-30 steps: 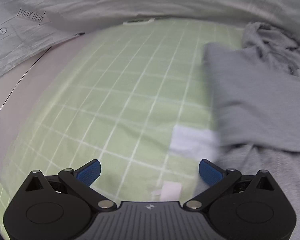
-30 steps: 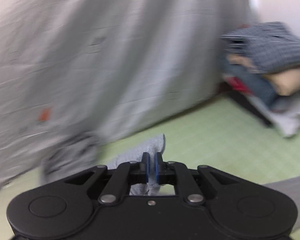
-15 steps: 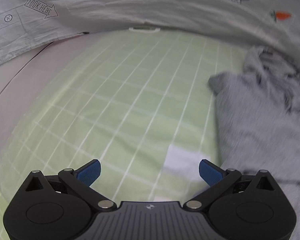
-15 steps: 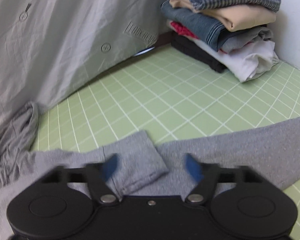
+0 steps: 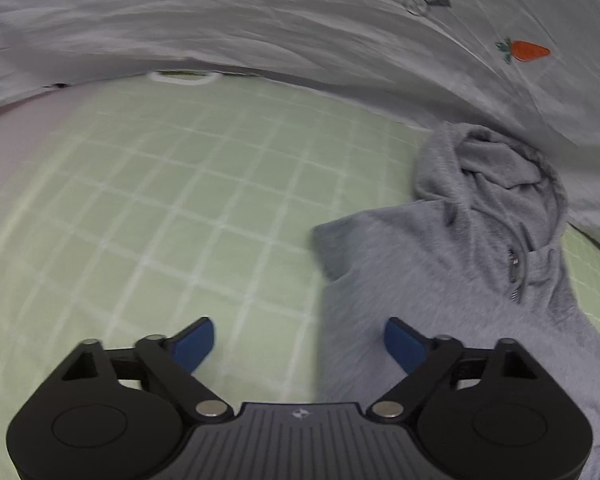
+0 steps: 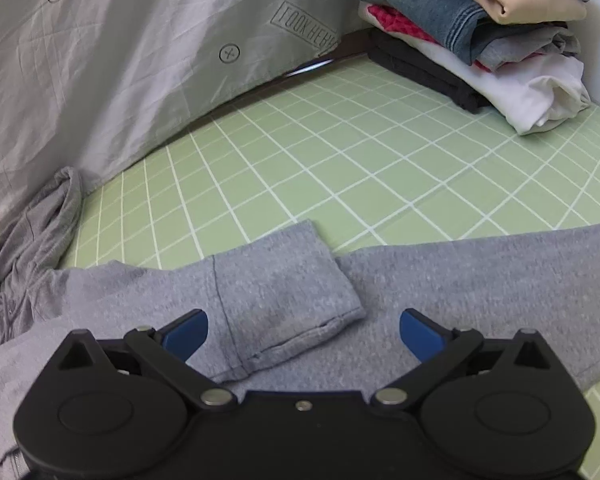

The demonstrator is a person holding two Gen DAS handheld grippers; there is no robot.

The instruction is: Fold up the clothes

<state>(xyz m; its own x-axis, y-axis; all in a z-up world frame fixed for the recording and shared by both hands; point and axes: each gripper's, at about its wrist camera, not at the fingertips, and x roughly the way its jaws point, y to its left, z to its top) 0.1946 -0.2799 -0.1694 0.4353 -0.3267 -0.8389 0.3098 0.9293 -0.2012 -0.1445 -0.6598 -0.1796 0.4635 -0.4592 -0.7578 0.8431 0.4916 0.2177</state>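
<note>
Moved: my right gripper [image 6: 303, 334] has let go of the sleeve cuff [image 6: 288, 300] of the grey marl hooded sweatshirt [image 6: 480, 280] it was pinching a second ago; the cuff now lies folded across the body.
Right tongs: jaws spread wide and opening, holding nothing, the cuff lying flat beneath the gap.
Left tongs: my left gripper [image 5: 299, 342] has swung over to the sweatshirt's side edge [image 5: 328, 320]; jaws closing, empty, with that edge showing between them.
Garment: spread on the pale green gridded mat [image 5: 160, 220], hood [image 5: 488, 176] bunched against the grey printed sheet [image 5: 260, 20].
Meaning: 1 sleeve seems folded in; I judge a side fold comes next.
Hidden: the hem and the other sleeve are cut off; the left view is blurred.
Aside: stack of folded clothes [image 6: 476, 36] at the far corner.
</note>
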